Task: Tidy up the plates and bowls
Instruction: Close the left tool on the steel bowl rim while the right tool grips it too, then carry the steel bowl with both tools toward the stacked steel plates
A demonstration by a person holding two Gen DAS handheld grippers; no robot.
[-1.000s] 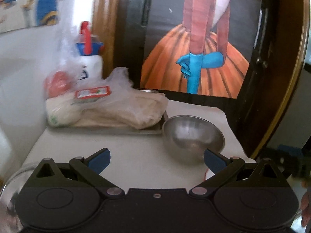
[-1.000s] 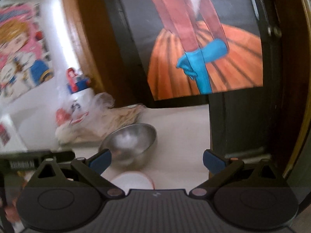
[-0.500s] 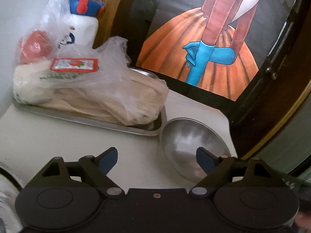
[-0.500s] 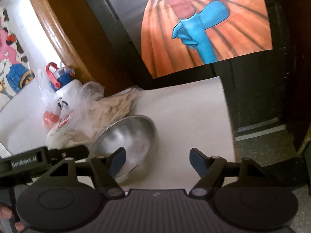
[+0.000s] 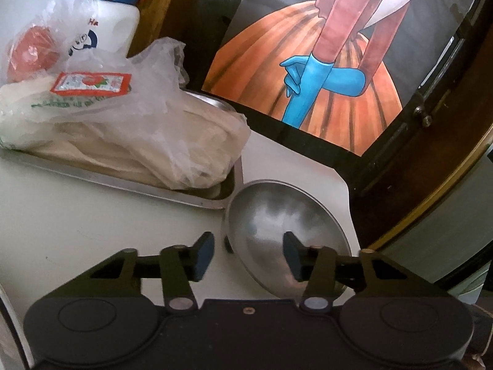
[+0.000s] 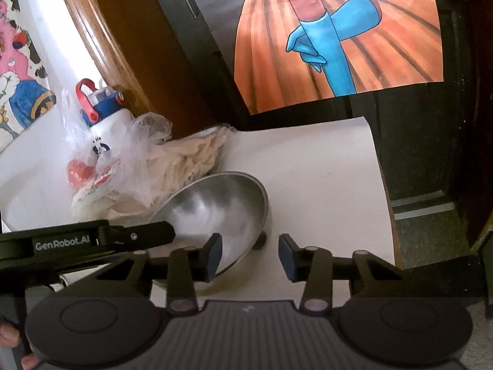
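A steel bowl (image 5: 277,219) stands on the white table (image 5: 77,225), also seen in the right wrist view (image 6: 222,203). My left gripper (image 5: 248,257) is open, its jaws straddling the bowl's left rim: one fingertip (image 5: 203,254) outside, the other (image 5: 291,257) over the bowl's inside. My right gripper (image 6: 249,256) is open, straddling the bowl's right rim, with its left fingertip (image 6: 214,254) inside the bowl. The left gripper's black body (image 6: 86,240) shows at the left of the right wrist view.
A steel tray (image 5: 185,197) holds plastic bags of food (image 5: 138,135) just left of the bowl. A white bottle with a red and blue cap (image 5: 114,15) stands behind. A dark door with a painted poster (image 5: 323,77) rises behind the table's far edge.
Both grippers have moved forward and down onto the bowl and narrowed their jaws, now straddling its rim on opposite sides.
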